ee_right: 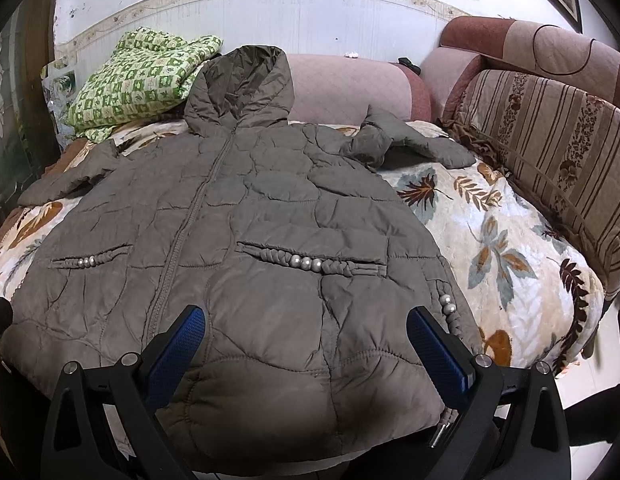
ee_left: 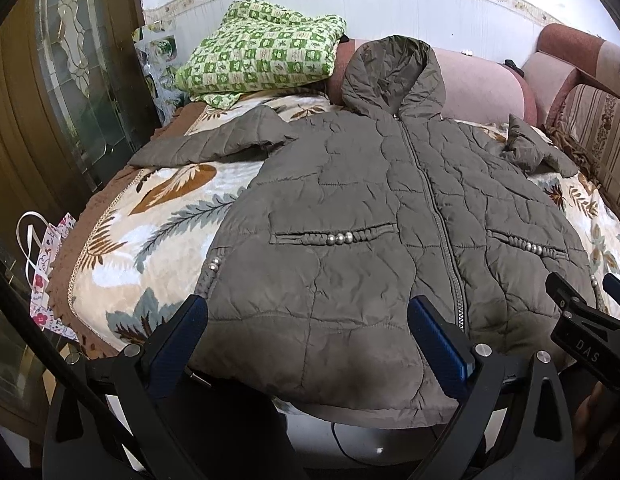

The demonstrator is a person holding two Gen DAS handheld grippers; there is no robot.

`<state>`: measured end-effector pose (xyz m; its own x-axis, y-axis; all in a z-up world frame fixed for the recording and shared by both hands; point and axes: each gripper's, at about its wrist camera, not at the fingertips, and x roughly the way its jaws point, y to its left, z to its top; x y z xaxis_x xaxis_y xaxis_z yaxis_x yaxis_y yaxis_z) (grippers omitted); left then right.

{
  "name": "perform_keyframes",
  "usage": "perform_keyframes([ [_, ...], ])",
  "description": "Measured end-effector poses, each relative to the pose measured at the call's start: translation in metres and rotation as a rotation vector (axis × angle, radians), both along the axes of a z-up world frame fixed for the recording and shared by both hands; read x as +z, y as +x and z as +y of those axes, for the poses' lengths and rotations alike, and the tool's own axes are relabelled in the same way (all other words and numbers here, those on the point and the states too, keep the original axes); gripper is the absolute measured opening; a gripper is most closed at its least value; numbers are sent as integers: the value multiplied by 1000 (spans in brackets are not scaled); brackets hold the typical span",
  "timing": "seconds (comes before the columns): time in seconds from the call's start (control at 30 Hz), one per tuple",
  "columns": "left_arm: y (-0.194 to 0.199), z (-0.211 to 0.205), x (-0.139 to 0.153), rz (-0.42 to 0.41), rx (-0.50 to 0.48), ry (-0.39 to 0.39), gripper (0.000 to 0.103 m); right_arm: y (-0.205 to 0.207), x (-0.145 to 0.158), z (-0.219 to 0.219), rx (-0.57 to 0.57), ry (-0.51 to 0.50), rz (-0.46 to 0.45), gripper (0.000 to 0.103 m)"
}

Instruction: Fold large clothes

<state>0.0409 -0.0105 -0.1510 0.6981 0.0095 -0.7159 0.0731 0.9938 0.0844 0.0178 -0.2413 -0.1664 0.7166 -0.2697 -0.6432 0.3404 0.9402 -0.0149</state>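
Observation:
A grey-brown quilted hooded jacket lies front up and zipped on a floral blanket, hood toward the wall, both sleeves spread out to the sides. It also shows in the right wrist view. My left gripper is open and empty, hovering over the jacket's hem at its left half. My right gripper is open and empty over the hem's right half; it also shows in the left wrist view at the right edge.
The floral blanket covers a sofa seat. A folded green checked cloth lies at the back left. Striped sofa cushions stand on the right. A glass-panelled door is on the left, with a floral bag below it.

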Motion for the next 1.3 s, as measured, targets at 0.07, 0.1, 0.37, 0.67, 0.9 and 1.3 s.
perform_keyframes([
  [0.07, 1, 0, -1, 5, 2, 1, 100, 0, 0, 0, 2, -3, 3, 102],
  [0.1, 2, 0, -2, 6, 3, 0, 100, 0, -1, 1, 2, -3, 3, 102],
  [0.37, 5, 0, -5, 20, 2, -4, 100, 2, -2, 2, 4, 0, 8, 102],
  [0.67, 11, 5, -7, 28, 25, 5, 100, 4, -3, 2, 6, 3, 7, 102],
  [0.9, 53, 54, 12, -59, 145, -37, 100, 10, 1, 5, 51, -1, -11, 102],
  [1.3, 182, 192, 24, -19, 356, -110, 100, 37, 30, 3, 87, 12, -43, 102],
])
